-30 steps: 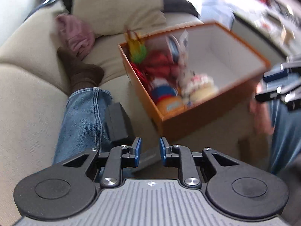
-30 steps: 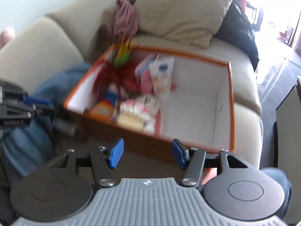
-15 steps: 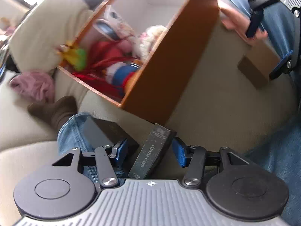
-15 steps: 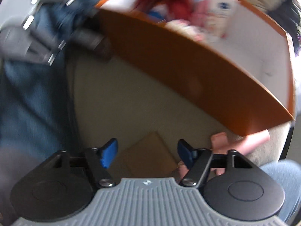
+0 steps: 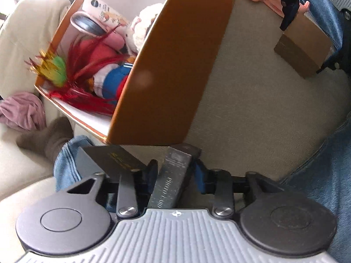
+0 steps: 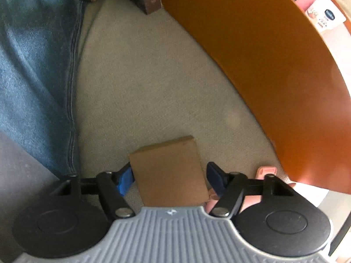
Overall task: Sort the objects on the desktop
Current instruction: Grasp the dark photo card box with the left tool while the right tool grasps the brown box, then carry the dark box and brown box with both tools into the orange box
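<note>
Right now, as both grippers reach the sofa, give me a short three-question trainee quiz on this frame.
1. True or false: the left gripper brackets a dark slim box.
2. The brown cardboard box lies between the right gripper's fingers on: A) sofa cushion B) inside the orange box C) the floor?
3. What colour are the finger pads?

Key: 1 true; 2 A; 3 blue.

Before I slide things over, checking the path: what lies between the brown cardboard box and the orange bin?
In the right wrist view, only bare beige sofa cushion separates the cardboard box from the orange bin.
</note>
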Demonstrator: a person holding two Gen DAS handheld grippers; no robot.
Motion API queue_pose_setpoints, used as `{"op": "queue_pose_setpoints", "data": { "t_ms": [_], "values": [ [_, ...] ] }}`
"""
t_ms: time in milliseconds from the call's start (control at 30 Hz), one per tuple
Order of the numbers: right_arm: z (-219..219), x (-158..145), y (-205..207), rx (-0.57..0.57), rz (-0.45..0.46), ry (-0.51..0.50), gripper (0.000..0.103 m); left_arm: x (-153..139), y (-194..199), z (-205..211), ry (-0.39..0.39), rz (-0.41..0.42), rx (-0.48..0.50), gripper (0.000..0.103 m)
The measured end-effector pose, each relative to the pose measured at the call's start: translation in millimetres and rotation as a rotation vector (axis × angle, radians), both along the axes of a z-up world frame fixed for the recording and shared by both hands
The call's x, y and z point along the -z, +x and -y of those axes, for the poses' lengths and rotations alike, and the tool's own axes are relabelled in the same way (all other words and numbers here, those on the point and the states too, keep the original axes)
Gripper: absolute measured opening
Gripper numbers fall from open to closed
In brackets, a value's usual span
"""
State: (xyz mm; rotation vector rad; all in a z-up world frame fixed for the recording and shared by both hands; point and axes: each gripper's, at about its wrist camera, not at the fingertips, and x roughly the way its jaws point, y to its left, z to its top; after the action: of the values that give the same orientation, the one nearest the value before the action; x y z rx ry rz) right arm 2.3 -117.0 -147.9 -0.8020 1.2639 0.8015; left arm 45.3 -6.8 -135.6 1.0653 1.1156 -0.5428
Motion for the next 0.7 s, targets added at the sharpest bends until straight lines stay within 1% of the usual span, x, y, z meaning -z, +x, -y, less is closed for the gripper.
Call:
{"op": "queue_pose_setpoints", "data": {
  "t_ms": [67,200,267,367,433,500,700],
  "values": [
    [1,0,-1,0.003,0.003,0.009,0.067,0,-1,-1,-0.01,0.012,-0.028,0.039],
    [2,-1,-4,0.001,0.012,0.014,0.066,-4,-11,1,-0.001,0.042,-0.044,0.037],
    [2,-5,-7,-0.006,0.022,0.019,0.066,-11,-18,0,-0.016,0.054,-0.052,0.035],
    [4,-15,-10,-0.004,0.038,0.041,0.065,-26,-25,-1,-0.05,0.068,-0.089,0.03],
    [6,-23,-11,-0.002,0.053,0.054,0.064,-41,-27,0,-0.092,0.07,-0.114,0.026],
    [10,-33,-14,0.004,0.068,0.068,0.064,-58,-29,-2,-0.165,0.053,-0.157,0.026],
    [30,-75,-13,0.04,0.09,0.138,0.064,-109,-31,1,-0.377,0.05,-0.239,0.026]
  ]
}}
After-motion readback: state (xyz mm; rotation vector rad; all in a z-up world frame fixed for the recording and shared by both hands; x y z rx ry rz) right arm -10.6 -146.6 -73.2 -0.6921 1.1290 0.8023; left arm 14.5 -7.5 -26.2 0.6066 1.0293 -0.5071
